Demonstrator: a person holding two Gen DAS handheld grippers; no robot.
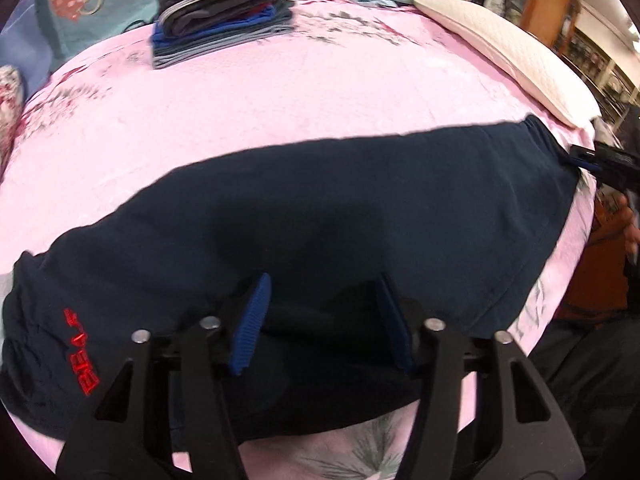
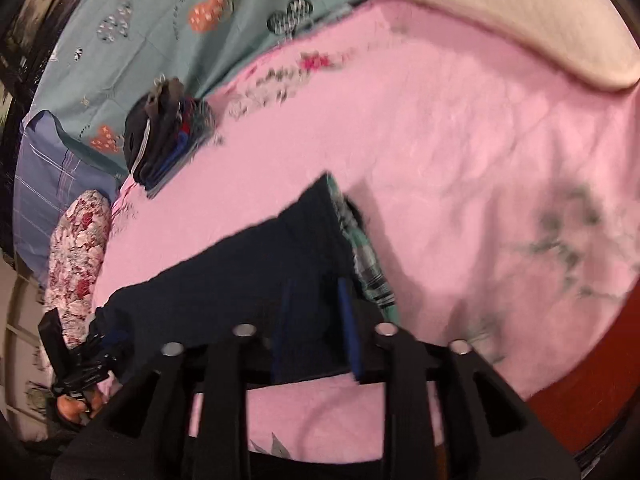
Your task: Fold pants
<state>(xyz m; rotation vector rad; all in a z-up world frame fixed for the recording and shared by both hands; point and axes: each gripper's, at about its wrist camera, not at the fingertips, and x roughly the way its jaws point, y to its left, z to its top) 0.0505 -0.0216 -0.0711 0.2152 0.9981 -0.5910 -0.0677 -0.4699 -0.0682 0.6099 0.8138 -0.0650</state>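
Pink bedspread [image 1: 280, 92] is your landmark, and the navy pants [image 1: 320, 216] lie stretched across its near half, long axis running side to side in the left wrist view, red lettering [image 1: 82, 354] at one end, waistband [image 1: 536, 128] toward the cream pillow [image 1: 500, 52]. A stack of folded clothes [image 1: 216, 12] sits at the bedspread's far edge, well apart. Your left tongs [image 1: 324, 320] hover over the pants' near edge, partway open with dark cloth between the blue pads, not pinched as far as I can see. Your right tongs [image 2: 316, 328] are at the waistband end, also partway open over the cloth, too blurry to call contact. So each hand's got its own end; the fold probably goes end to end.
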